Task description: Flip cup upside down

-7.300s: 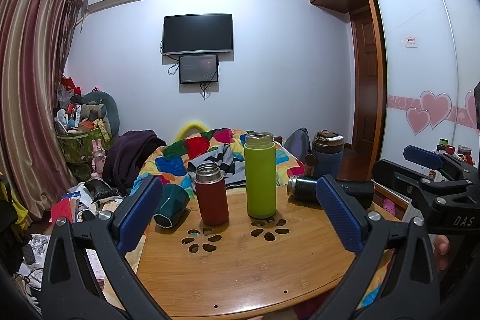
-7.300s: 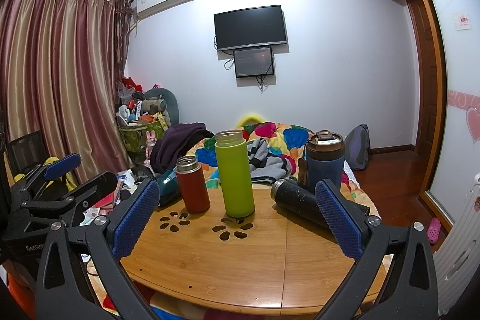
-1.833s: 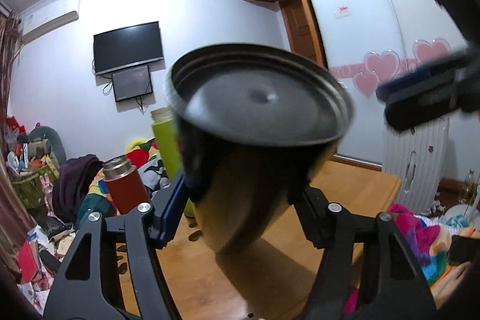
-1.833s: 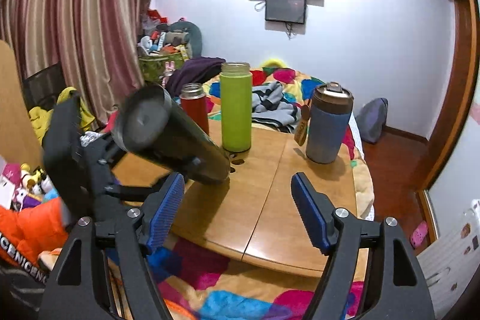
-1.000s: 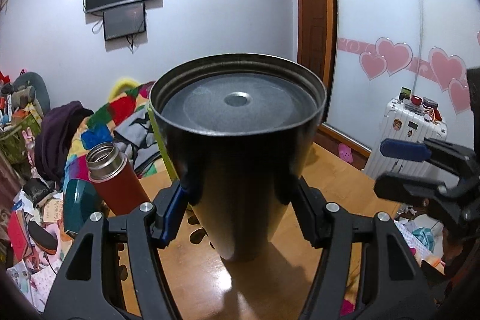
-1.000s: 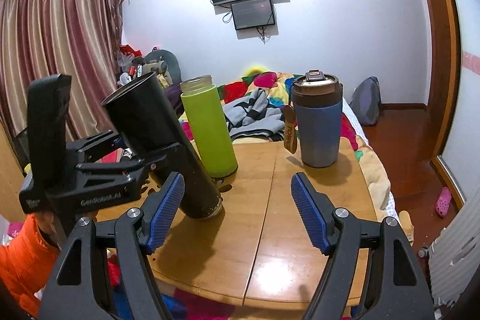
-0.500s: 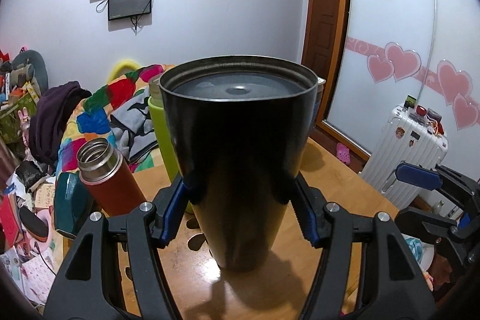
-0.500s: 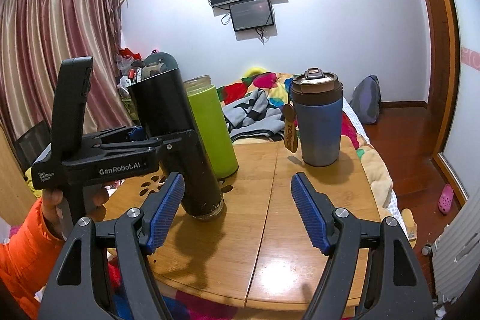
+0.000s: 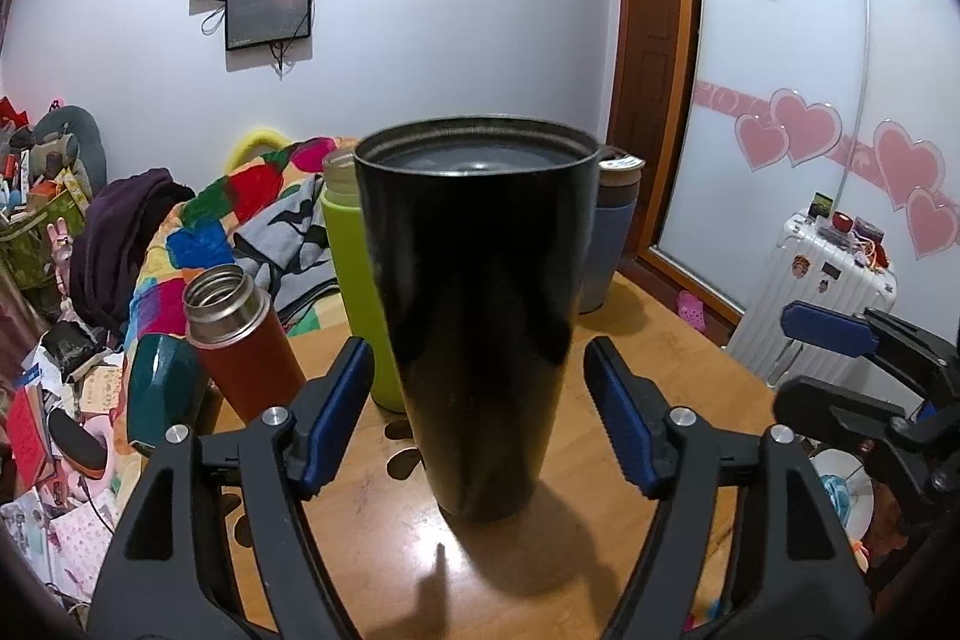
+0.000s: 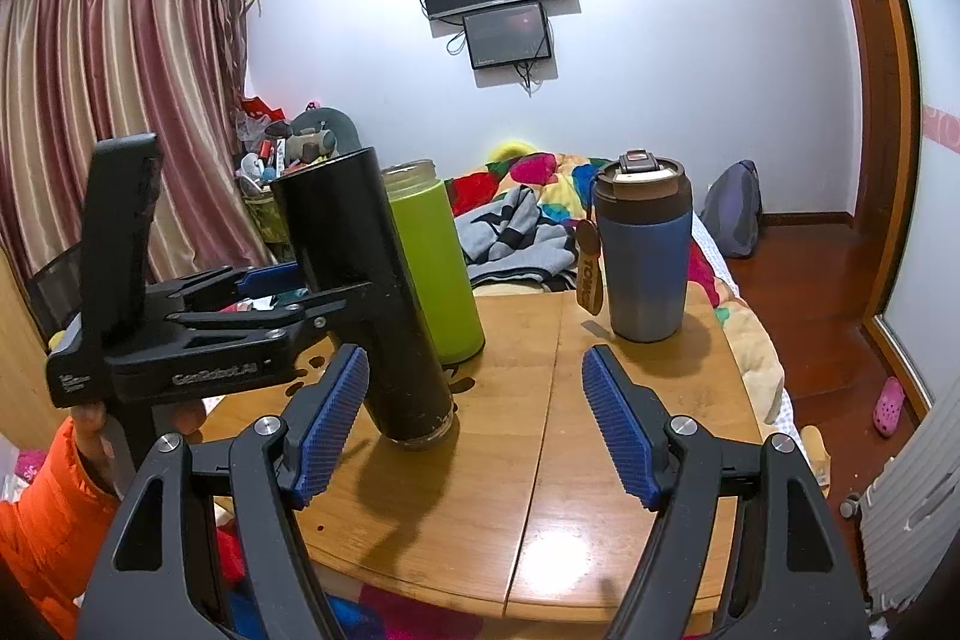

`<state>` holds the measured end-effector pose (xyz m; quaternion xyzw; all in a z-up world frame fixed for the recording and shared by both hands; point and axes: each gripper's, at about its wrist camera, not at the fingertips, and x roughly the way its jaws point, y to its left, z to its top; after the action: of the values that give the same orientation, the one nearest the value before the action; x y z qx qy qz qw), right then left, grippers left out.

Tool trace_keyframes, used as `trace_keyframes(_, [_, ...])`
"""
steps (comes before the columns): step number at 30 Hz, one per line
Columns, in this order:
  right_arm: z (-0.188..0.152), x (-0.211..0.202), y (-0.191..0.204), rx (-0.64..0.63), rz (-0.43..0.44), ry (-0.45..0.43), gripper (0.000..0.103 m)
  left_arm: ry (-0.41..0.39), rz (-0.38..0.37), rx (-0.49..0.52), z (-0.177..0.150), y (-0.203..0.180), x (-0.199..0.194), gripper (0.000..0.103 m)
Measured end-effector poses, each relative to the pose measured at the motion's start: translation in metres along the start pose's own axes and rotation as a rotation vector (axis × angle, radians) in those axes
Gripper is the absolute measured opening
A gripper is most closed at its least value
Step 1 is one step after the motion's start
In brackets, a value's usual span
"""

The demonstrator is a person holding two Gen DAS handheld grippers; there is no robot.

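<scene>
The black cup [image 9: 480, 316] stands mouth down on the wooden table [image 9: 630, 340], its closed base on top. My left gripper [image 9: 480, 418] is open, its blue pads on either side of the cup with a gap on each side. In the right wrist view the cup [image 10: 366, 304] stands left of centre with the left gripper [image 10: 288, 298] around it. My right gripper [image 10: 474, 424] is open and empty, above the table's near part, right of the cup.
A green bottle [image 10: 435, 262] stands just behind the cup. A blue tumbler with a brown lid [image 10: 645, 250] stands at the table's far right. A red flask [image 9: 240, 340] and a teal cup [image 9: 153, 388] stand at the left edge. A white suitcase [image 9: 822, 280] is off to the right.
The left gripper has opened and let go of the black cup, which now stands mouth down on the table. The right gripper has barely moved.
</scene>
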<state>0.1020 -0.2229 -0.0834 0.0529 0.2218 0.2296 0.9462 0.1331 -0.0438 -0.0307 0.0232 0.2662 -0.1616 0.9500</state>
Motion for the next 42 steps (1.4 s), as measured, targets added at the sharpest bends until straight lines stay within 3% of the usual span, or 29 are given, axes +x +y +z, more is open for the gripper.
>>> trace_keyframes(15, [0.003,-0.023,0.022,-0.042,-0.018,-0.062,0.071,-0.171,0.085,-0.001,-0.024,0.001,-0.077,0.093])
trace_keyframes(17, [0.002,-0.027,0.026,-0.047,-0.022,-0.072,0.089,-0.187,0.105,0.002,-0.027,-0.001,-0.083,0.095])
trace_keyframes(20, [0.001,-0.038,0.032,-0.052,-0.025,-0.109,0.092,-0.199,0.107,-0.016,-0.032,0.000,-0.092,0.099])
trace_keyframes(25, [-0.003,-0.051,0.042,-0.064,-0.053,-0.146,0.095,-0.211,0.130,-0.025,-0.037,-0.002,-0.103,0.103])
trace_keyframes(28, [-0.006,-0.057,0.044,-0.047,-0.058,-0.160,0.103,-0.220,0.139,-0.024,-0.040,-0.007,-0.110,0.103])
trace_keyframes(42, [-0.009,-0.065,0.045,-0.013,-0.069,-0.182,0.103,-0.254,0.170,-0.038,-0.046,-0.015,-0.126,0.103])
